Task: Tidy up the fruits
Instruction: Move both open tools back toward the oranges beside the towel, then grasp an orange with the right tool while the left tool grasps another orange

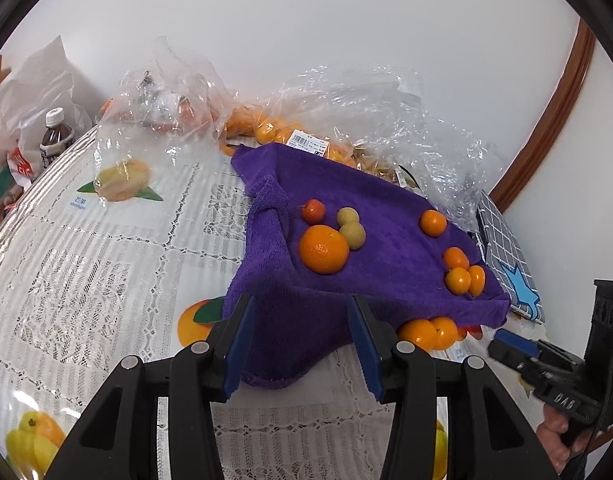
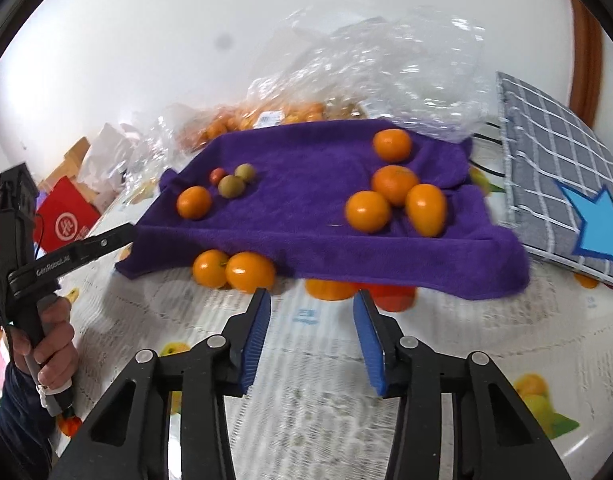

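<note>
Purple terry cloth (image 1: 358, 236) lies spread over the lace-patterned table (image 1: 106, 264), and the fruit on it sits in loose clusters: a big orange (image 1: 323, 249) touching two yellowish-green fruits (image 1: 351, 227), with a small red one (image 1: 314, 211) just beside them, and toward the cloth's right side four small oranges (image 1: 460, 270), one apart and three bunched. That grouping looks like sorting already under way, though only partly. Two more small oranges (image 2: 234, 270) peek out from under the cloth's near edge, and further orange and red shapes beneath the hem (image 2: 362, 290) are half hidden (whether all of these are real fruit or prints on the tablecloth I cannot tell). By my reading these strays are what is left to gather.

The left gripper (image 1: 302, 340) hovers over the cloth's near corner, its blue pads apart and nothing between them but the cloth lying below. The right gripper (image 2: 312, 332) points at the fruit under the hem, jaws parted and empty, pads touching nothing.

Crumpled clear plastic bags (image 1: 390, 120) crowd the far side, with packaged oranges (image 1: 274, 130) among them; a grey checked cloth with a blue star (image 2: 566, 184) lies to the right, and a dark bottle (image 1: 56, 136) stands far left. The overhanging hem is the main obstacle to reaching the strays.
</note>
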